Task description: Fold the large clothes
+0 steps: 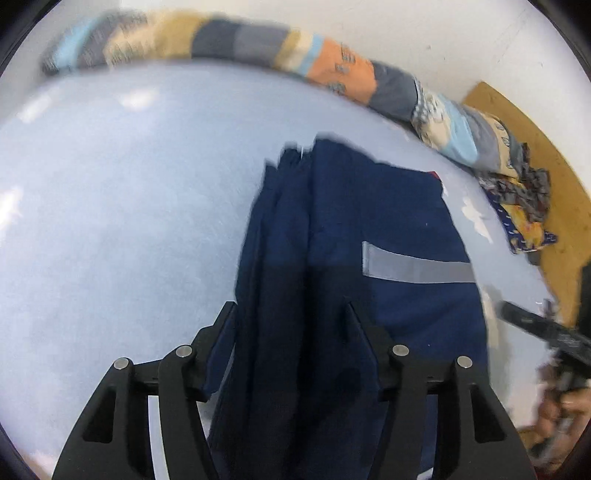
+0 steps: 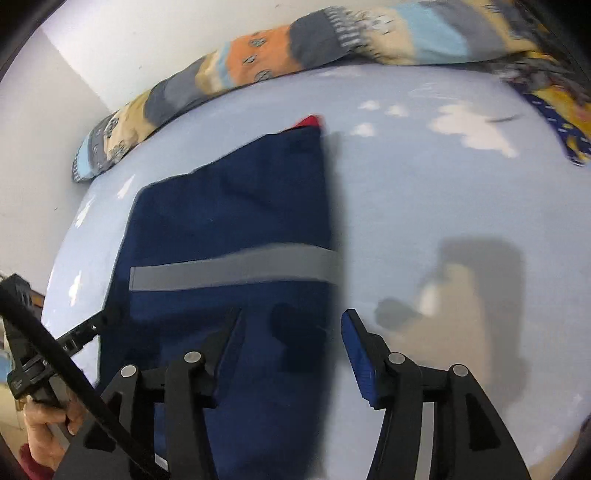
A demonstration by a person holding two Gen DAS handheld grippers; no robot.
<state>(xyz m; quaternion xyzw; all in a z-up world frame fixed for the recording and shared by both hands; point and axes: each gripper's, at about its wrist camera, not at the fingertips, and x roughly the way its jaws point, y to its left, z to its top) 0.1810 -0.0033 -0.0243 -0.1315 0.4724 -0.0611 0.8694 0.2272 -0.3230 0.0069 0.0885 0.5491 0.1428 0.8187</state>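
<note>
Currently, the navy garment point(image 1: 343, 236), a smooth woven fabric folded into a long rectangle with a flat grey reflective band point(image 2: 232, 269), lies on the pale blue bed sheet point(image 1: 110, 221). Both the left tongs point(image 1: 291, 314) and the right tongs point(image 2: 291, 321) stand partly apart above the cloth, gripping nothing. A striped, patterned quilt point(image 2: 258, 66) lies rolled along the white wall point(image 1: 424, 33).

Pale blue sheet point(image 1: 110, 221) covers bed. Striped patterned blanket point(image 1: 258, 48) rolled along white wall point(image 2: 129, 37). Crumpled yellow-navy cloth point(image 1: 524, 218), possibly scarf, at bed edge.
</note>
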